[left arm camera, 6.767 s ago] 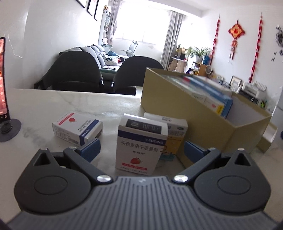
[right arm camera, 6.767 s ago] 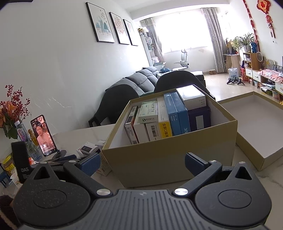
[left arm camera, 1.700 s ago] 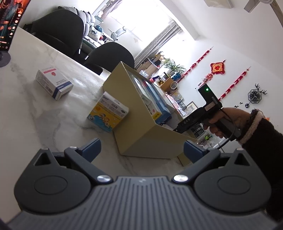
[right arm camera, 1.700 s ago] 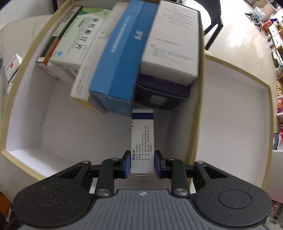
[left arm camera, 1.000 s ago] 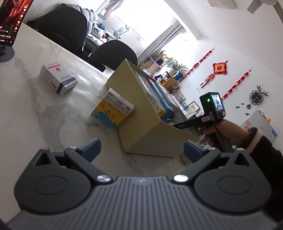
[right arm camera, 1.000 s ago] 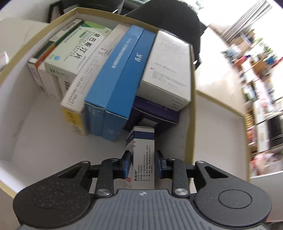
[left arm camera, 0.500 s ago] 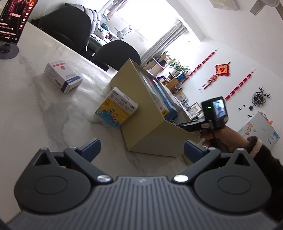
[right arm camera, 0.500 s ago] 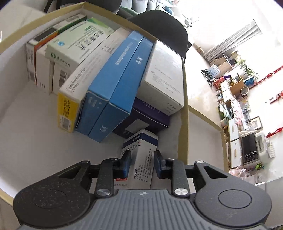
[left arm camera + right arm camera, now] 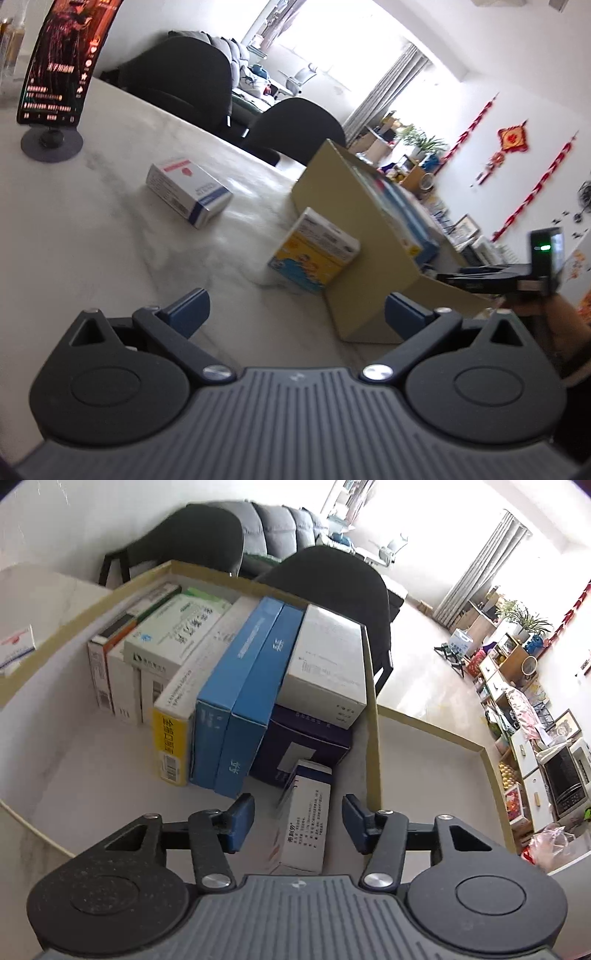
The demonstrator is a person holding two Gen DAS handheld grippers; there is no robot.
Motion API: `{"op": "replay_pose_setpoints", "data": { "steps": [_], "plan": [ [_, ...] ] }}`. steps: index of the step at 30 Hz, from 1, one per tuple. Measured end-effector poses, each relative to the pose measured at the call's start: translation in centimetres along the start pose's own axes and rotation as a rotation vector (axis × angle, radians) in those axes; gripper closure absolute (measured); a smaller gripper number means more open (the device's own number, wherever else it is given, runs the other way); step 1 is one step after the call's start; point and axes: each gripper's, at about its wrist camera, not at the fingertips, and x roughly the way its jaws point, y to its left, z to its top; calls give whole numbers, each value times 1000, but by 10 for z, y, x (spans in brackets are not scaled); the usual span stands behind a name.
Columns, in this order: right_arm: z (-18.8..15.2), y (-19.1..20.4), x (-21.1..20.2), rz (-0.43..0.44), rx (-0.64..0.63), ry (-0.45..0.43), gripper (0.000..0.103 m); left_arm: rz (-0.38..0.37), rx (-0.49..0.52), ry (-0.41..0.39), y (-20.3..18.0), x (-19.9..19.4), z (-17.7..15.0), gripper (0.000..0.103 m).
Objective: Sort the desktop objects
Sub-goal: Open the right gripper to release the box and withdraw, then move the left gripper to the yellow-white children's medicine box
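Observation:
In the right wrist view my right gripper [image 9: 298, 821] hangs over the near right corner of the tan cardboard box [image 9: 372, 716]. Its jaws are opening, and the white and blue medicine box [image 9: 304, 819] lies between them on the box floor, free of both pads. Several medicine boxes [image 9: 236, 686] stand in a row behind it. In the left wrist view my left gripper [image 9: 295, 308] is open and empty above the marble table [image 9: 92, 240]. A yellow cartoon box [image 9: 314, 254] leans by the cardboard box [image 9: 369, 236], and a white box with a red strawberry [image 9: 188, 190] lies further left.
A phone on a round stand [image 9: 55, 85] is at the table's far left. Two black chairs [image 9: 229, 107] stand behind the table. The box lid [image 9: 424, 775] lies to the right of the cardboard box. A person's hand [image 9: 557, 321] holds the right gripper handle.
The right jaws have spread and let go of the white and blue box, which now lies in the cardboard box. The left gripper has turned, bringing the strawberry box and phone nearer the middle.

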Motion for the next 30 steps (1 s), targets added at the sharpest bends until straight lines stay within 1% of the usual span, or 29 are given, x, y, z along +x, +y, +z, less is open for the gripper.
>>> {"op": "replay_pose_setpoints", "data": {
  "steps": [1, 6, 9, 14, 18, 23, 27, 30],
  "plan": [
    [0, -2, 0, 9, 7, -13, 35, 12, 14, 5, -1, 4, 1, 0],
    [-3, -6, -9, 21, 24, -67, 31, 43, 95, 27, -13, 28, 8, 0],
    [-5, -9, -15, 33, 42, -104, 28, 45, 129, 34, -21, 39, 13, 0],
    [-19, -18, -32, 63, 136, -183, 20, 29, 203, 15, -32, 49, 22, 0],
    [-35, -25, -48, 92, 205, -248, 19, -11, 321, -33, -35, 53, 31, 0],
    [-53, -28, -63, 133, 243, -280, 18, -82, 509, -63, -38, 61, 37, 0],
    [-68, -34, -75, 163, 309, -317, 17, -157, 618, -44, -37, 73, 43, 0],
    [-79, -37, -82, 180, 354, -337, 17, -211, 669, -15, -33, 84, 47, 1]
  ]
}}
